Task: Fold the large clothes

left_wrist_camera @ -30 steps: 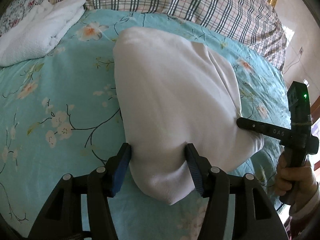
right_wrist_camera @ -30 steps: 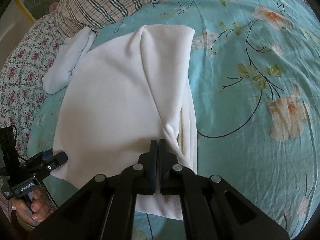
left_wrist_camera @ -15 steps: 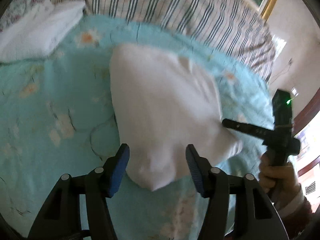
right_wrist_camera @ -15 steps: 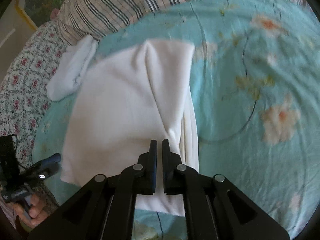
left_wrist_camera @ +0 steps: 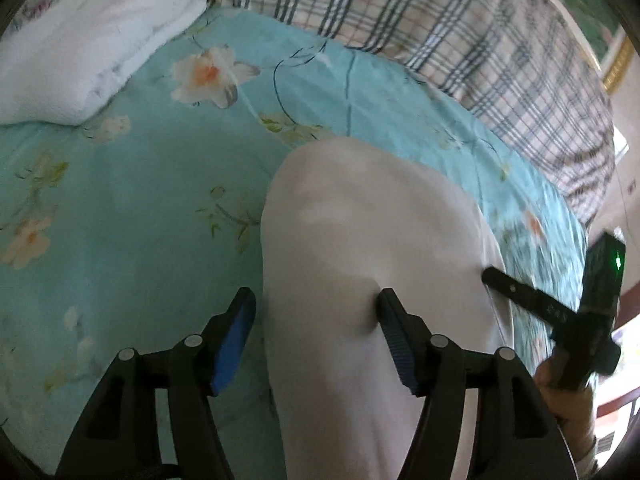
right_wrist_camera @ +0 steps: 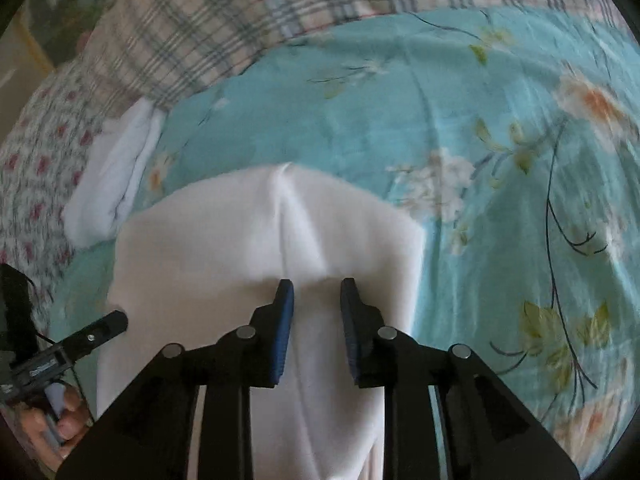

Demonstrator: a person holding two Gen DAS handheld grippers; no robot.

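Note:
A white garment (left_wrist_camera: pixel 360 220) lies doubled over on the teal flowered bedsheet (left_wrist_camera: pixel 120 200). My left gripper (left_wrist_camera: pixel 316 312) straddles its left edge. Its jaws are opening: the right pad (left_wrist_camera: pixel 390 332) rests on the cloth and the left pad (left_wrist_camera: pixel 236 340) stands clear of it. In the right wrist view the same garment (right_wrist_camera: pixel 224 232) lies under my right gripper (right_wrist_camera: pixel 316 292). Its jaws are also opening, with cloth below the gap and neither pad pressing it. A person's hand (left_wrist_camera: pixel 568 404) carries the right gripper and a hand (right_wrist_camera: pixel 60 428) carries the left.
A folded white towel (left_wrist_camera: pixel 92 40) sits at the bed's far left, also visible as the towel (right_wrist_camera: pixel 116 176) in the right view. Plaid bedding (left_wrist_camera: pixel 440 28) runs along the far side. Flower-print fabric (right_wrist_camera: pixel 36 160) borders the left. Bare sheet (right_wrist_camera: pixel 500 200) stretches right of the garment.
Both grippers moved toward the plaid bedding, carrying the garment's near edge over itself so it now lies shorter. The right jaws, shut on the cloth before, have parted. The left jaws widened.

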